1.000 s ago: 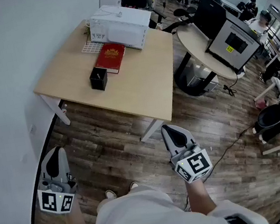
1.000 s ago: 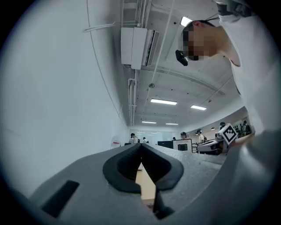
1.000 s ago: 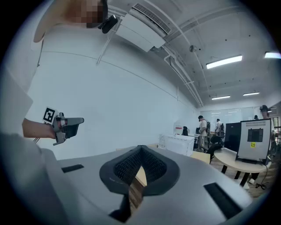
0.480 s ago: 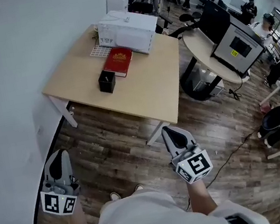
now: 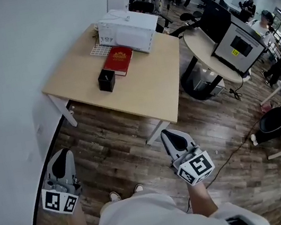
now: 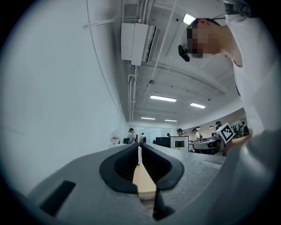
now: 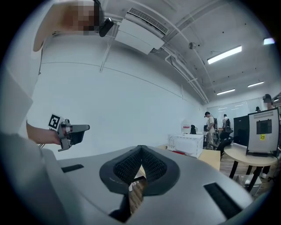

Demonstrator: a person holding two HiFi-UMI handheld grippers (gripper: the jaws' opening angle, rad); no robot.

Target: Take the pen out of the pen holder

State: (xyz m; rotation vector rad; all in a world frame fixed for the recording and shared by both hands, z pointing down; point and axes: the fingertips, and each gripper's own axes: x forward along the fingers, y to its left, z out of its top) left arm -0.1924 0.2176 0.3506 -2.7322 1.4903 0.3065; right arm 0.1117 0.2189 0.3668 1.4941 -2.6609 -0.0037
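A black pen holder (image 5: 106, 81) stands on the light wooden table (image 5: 144, 89), left of its middle; any pen in it is too small to make out. Both grippers hang low over the wooden floor, well short of the table's near edge. My left gripper (image 5: 60, 153) is by the white wall, shut and holding nothing; its pads meet in the left gripper view (image 6: 139, 148). My right gripper (image 5: 167, 132) is just below the table's near corner, also shut with nothing in it (image 7: 140, 150). Both point towards the table.
A red book (image 5: 119, 60) and a white box (image 5: 126, 26) lie behind the holder. To the right stand a round table (image 5: 199, 45) with a monitor (image 5: 235, 41) and dark chairs (image 5: 276, 118). A white wall (image 5: 5, 79) runs along the left.
The table sits slightly further right and higher in the head view than a second ago. Both grippers keep their places and stay shut.
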